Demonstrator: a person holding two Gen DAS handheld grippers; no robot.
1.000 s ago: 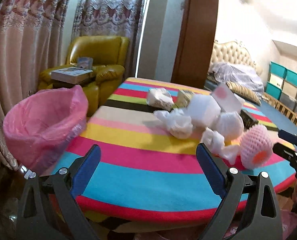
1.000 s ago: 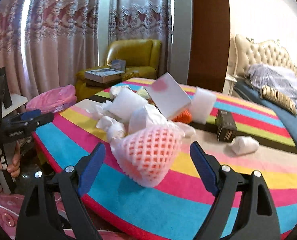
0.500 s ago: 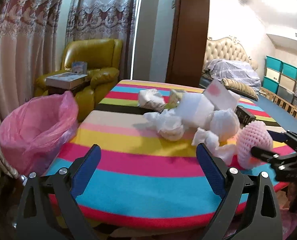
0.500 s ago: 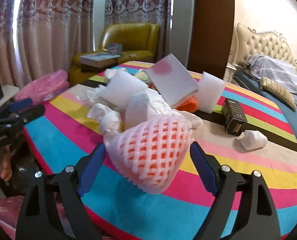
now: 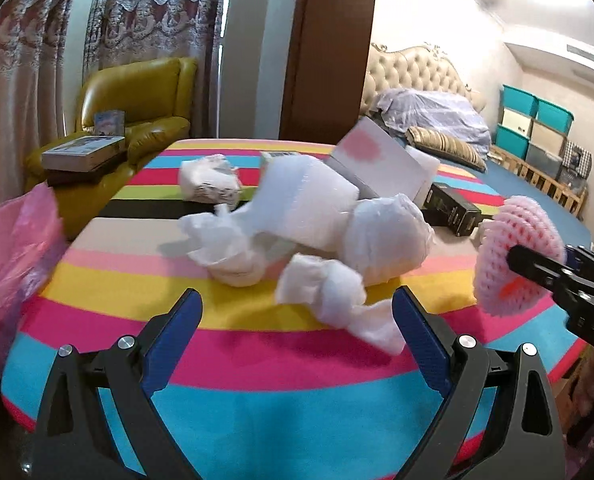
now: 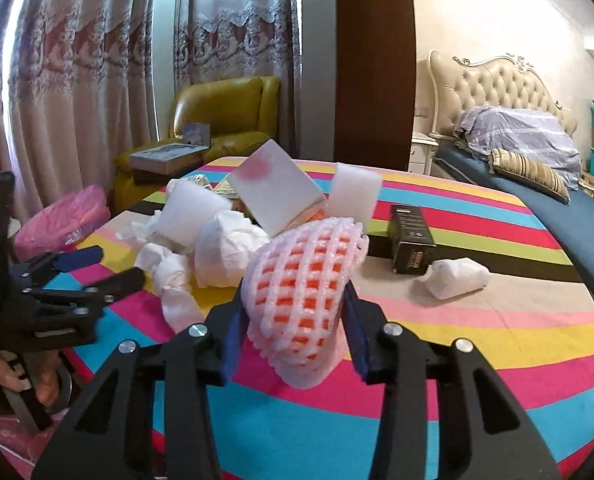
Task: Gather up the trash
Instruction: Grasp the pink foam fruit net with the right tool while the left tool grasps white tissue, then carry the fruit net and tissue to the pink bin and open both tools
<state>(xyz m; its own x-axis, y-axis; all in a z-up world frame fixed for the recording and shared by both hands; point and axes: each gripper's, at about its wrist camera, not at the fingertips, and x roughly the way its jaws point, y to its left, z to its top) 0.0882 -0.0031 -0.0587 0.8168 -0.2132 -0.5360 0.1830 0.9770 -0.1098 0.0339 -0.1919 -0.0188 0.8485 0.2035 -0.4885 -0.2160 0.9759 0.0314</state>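
A pile of white crumpled paper and foam trash (image 5: 309, 232) lies on the round striped table (image 5: 257, 360). My right gripper (image 6: 295, 320) is shut on the pink foam fruit net (image 6: 305, 288), which holds something orange. The net also shows in the left wrist view (image 5: 517, 252) at the right edge of the table. My left gripper (image 5: 297, 320) is open and empty, with a twisted white paper wad (image 5: 329, 292) just beyond its fingertips. The pink-lined trash bin (image 5: 9, 256) stands left of the table and also shows in the right wrist view (image 6: 65, 220).
A black box (image 6: 411, 240), a white foam block (image 6: 355, 196), a tilted white card box (image 6: 275, 196) and a small paper wad (image 6: 457, 278) lie on the table. A yellow armchair (image 5: 137, 112) with books stands behind, a bed (image 6: 517, 140) to the right.
My right gripper has closed on the pink foam net. My left gripper has moved forward and right, closer to the white trash pile; the bin has slid to the left edge of its view.
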